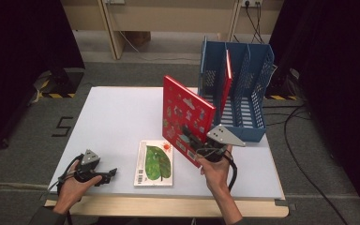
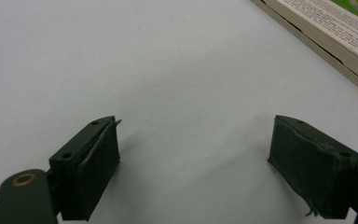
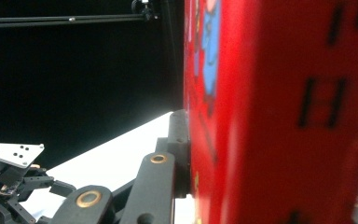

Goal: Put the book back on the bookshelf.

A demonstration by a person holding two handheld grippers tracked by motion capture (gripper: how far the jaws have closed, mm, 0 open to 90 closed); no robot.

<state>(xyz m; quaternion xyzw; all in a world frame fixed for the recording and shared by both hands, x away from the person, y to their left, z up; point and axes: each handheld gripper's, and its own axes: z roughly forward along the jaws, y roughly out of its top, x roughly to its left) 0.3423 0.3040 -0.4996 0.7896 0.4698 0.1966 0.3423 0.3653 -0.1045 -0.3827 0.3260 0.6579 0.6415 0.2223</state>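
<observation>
The right gripper (image 1: 198, 146) is closed on the lower corner of the red book (image 1: 186, 117), holding it tilted above the table (image 1: 117, 112). The step looks like carrying; next, upright it into the blue rack (image 1: 243, 93) just beyond. The left gripper (image 1: 104, 174) rests open, far aside.

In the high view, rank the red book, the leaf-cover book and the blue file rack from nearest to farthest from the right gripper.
1. Red book: clamped in the right gripper, tilted above the table.
2. Leaf-cover book: flat, just left.
3. Blue file rack: at the table's far right.
</observation>
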